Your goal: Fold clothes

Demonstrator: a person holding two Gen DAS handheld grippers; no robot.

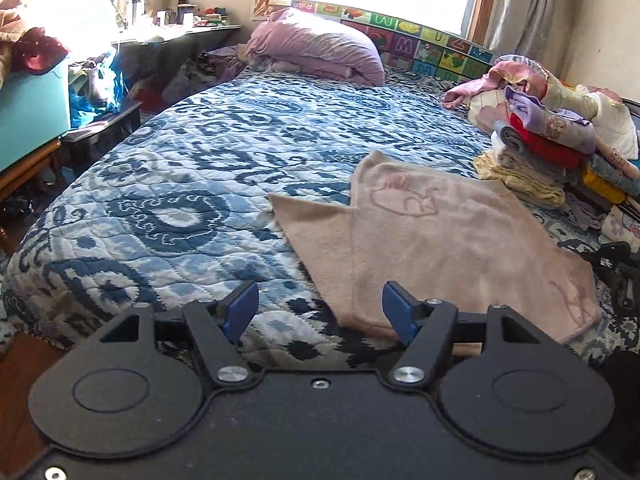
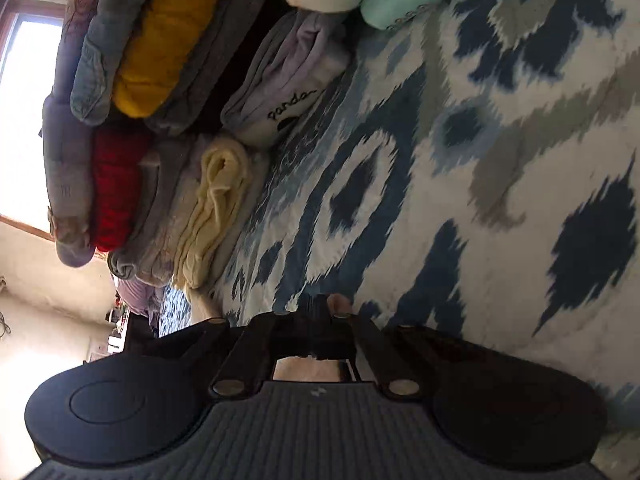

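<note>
Looking along my left claw [image 1: 320,312], I see its blue pads [image 1: 240,310] spread apart with nothing between them, hanging over the near edge of the bed [image 1: 180,184] and its blue-and-white patterned quilt. The beige fleece garment [image 1: 452,236] lies spread flat on the quilt at about one o'clock from the claw; its near hem sits just behind the right-hand pad, and I can't tell whether the two touch. At two o'clock, a stack of folded clothes [image 1: 548,148] rests on the bed beside it, with a rolled lilac duvet [image 1: 316,48] far off at twelve o'clock under the window. My right claw [image 2: 320,312] shows in a view rolled on its side: its fingers are pressed together, and a sliver of pale fabric peeks out beside the tips, though I can't tell if it is pinched. The folded stack [image 2: 160,152] lies at eleven o'clock there, over the same quilt [image 2: 500,160]
</note>
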